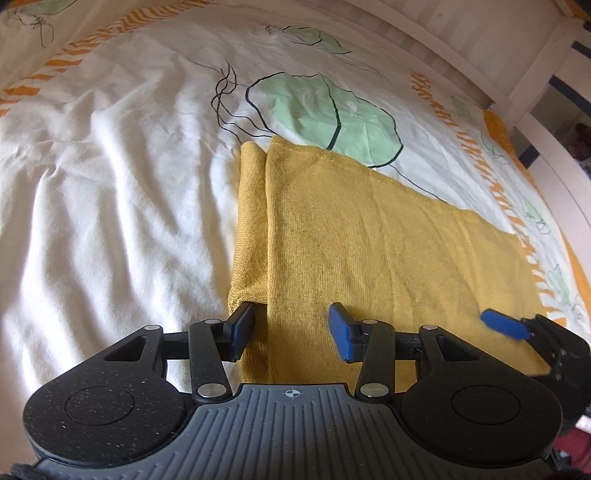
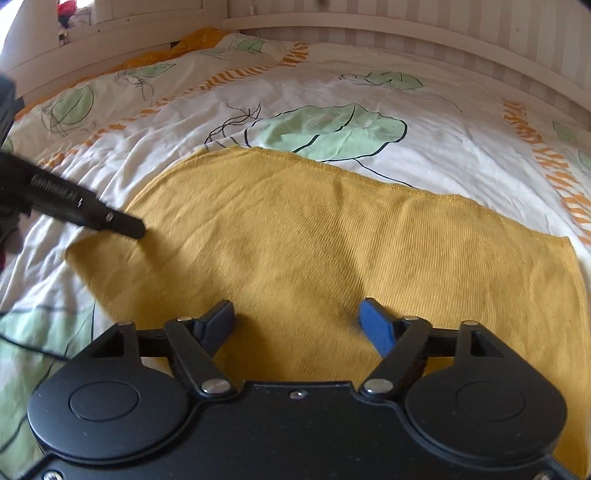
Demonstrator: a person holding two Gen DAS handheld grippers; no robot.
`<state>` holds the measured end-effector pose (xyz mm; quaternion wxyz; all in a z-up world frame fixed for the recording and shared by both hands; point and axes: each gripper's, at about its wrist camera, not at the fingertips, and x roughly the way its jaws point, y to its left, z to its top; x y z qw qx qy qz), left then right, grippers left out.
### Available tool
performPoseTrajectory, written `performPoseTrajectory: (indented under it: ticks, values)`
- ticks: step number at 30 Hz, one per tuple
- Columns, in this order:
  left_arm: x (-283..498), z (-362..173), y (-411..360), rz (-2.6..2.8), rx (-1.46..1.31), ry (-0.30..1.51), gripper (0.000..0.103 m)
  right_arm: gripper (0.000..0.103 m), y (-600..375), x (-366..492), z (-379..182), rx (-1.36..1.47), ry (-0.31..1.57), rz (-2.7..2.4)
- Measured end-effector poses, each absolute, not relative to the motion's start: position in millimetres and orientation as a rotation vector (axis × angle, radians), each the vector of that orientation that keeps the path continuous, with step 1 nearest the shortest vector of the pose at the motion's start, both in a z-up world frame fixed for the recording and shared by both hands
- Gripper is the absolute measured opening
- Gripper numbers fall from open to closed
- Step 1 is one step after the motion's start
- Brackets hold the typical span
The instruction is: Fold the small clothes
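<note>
Two grippers are positioned over one mustard-yellow knit garment (image 1: 369, 251), which lies flat on a bed (image 1: 110, 184) covered by a white duvet printed with green leaves and orange stripes. The left gripper (image 1: 291, 328) sits low at the garment's near edge; its jaws stand released, grasping nothing, with the left finger beside a narrow folded strip along the garment's left side. The right gripper (image 2: 299, 325) is over the garment's near portion, jaws likewise spread apart and holding nothing. In the left wrist view, a blue pad of the right gripper is just beside the left gripper, over the yellow cloth. A white slatted bed frame (image 2: 369, 22) runs along the far side.
</note>
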<state>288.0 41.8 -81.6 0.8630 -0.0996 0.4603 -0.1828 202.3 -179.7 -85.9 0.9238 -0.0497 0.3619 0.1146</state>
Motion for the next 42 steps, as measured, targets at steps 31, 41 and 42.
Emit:
performPoseTrajectory:
  ticks: [31,41,42]
  values:
    - [217.6,-90.7,10.3,-0.340,0.052,0.913,0.101,0.090,-293.2,120.9,-41.0,0.277,0.672,0.112]
    - [213.4,-93.0,5.9,-0.328,0.065,0.889,0.103,0.091,-393.7,160.7,-64.0,0.540,0.759,-0.036]
    - [213.0,-93.1,6.0,-0.325,0.063,0.888,0.103,0.091,-396.8,166.3,-69.9,0.561,0.780,-0.024]
